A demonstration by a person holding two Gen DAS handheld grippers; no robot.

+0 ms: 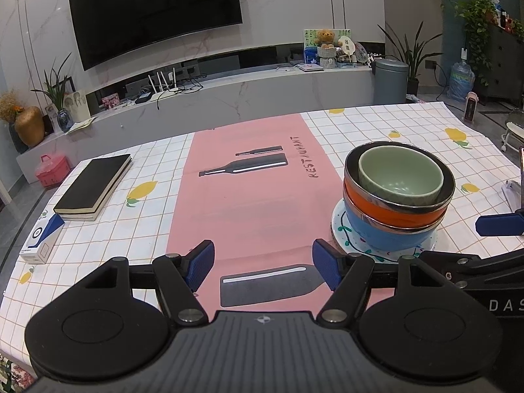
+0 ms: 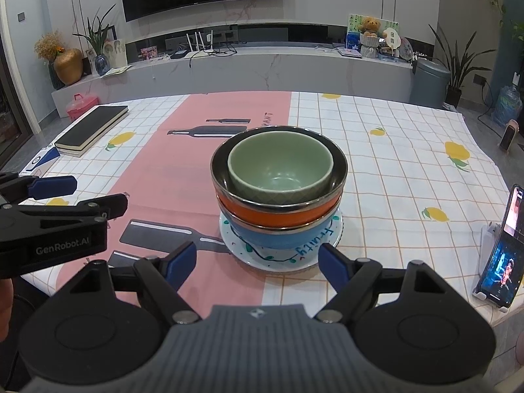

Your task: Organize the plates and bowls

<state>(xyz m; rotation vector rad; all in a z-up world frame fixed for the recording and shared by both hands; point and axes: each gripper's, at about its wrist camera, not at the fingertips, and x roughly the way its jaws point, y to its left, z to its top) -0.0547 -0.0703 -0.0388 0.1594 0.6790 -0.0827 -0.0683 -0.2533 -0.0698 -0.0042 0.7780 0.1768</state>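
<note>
You're holding both grippers w/ jaws spread, nothing between them. Left gripper [image 1: 263, 267] is hovering over the pink runner [image 1: 249, 196], right gripper [image 2: 257, 260] is pointing at the stack just ahead. Green bowl [image 2: 281, 172] is sitting inside the orange bowl [image 2: 278, 214], that's nesting in the blue bowl [image 2: 278, 239], all resting on the white plate [image 2: 262, 257], on the checked tablecloth [image 2: 393, 163]

Readable lettering on the table and grippers

The pink runner [image 1: 249, 196] carries "RESTAURANT" in dark capitals; the plate [image 2: 308, 255] under the bowls reads "fruity" in blue script; the left gripper [image 2: 62, 216] bears "GenRobot.AI" on its body; the right gripper [image 1: 497, 226] shows the letters "DAS", cut off at the edge.
</note>
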